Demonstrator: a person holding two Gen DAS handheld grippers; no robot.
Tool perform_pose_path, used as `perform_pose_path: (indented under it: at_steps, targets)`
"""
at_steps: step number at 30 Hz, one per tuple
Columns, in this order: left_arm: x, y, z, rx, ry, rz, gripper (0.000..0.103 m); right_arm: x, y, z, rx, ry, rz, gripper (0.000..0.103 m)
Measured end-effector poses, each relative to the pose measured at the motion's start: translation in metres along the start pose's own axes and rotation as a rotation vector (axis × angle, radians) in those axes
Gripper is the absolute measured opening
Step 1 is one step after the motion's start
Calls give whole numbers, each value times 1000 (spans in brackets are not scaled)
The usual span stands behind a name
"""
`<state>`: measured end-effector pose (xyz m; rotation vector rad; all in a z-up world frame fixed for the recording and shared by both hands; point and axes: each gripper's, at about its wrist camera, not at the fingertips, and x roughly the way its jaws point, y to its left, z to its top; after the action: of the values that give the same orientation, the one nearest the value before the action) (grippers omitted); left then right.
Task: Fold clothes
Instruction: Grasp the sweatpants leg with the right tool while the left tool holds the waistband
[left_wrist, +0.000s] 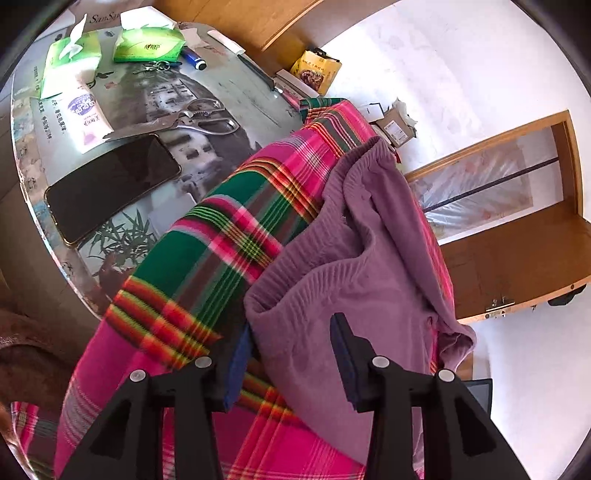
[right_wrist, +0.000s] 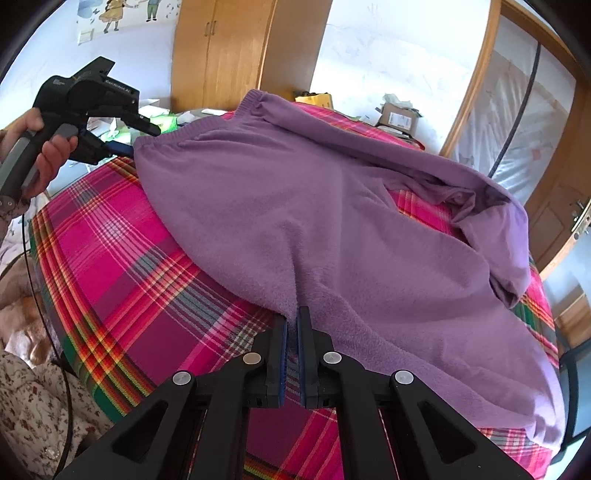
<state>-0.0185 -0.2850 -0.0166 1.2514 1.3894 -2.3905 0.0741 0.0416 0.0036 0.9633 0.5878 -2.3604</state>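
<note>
A purple knit sweater (right_wrist: 332, 221) lies spread on a pink and green plaid bedcover (right_wrist: 122, 251). One sleeve (right_wrist: 476, 199) is bunched at its far right. My right gripper (right_wrist: 293, 325) is shut on the sweater's near edge, with the cloth pinched between its blue pads. My left gripper (left_wrist: 291, 362) stands open at the ribbed hem corner (left_wrist: 295, 291). Cloth lies between its fingers (left_wrist: 343, 350) and the pads do not press on it. In the right wrist view a person's hand (right_wrist: 51, 155) holds the left gripper (right_wrist: 125, 144) at the sweater's far left corner.
Beside the bed stands a side table (left_wrist: 155, 96) with a phone (left_wrist: 110, 188), scissors (left_wrist: 199, 118), tissue packs (left_wrist: 147, 44) and a lighter (left_wrist: 194, 59). Cardboard boxes (right_wrist: 399, 118) sit beyond the bed. A wooden wardrobe (right_wrist: 221, 55) and a door (right_wrist: 554, 203) stand behind.
</note>
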Motion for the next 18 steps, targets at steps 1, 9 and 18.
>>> perform_pose_path:
  at_steps: [1, 9, 18]
  targets:
    - [1, 0, 1, -6, -1, 0, 33, 1, 0, 0, 1, 0, -2, 5]
    - [-20, 13, -3, -46, -35, -72, 9, -14, -3, 4, 31, -60, -25, 4]
    - [-58, 39, -17, -59, -60, -70, 9, -50, 11, -2, -14, -84, 28, 5]
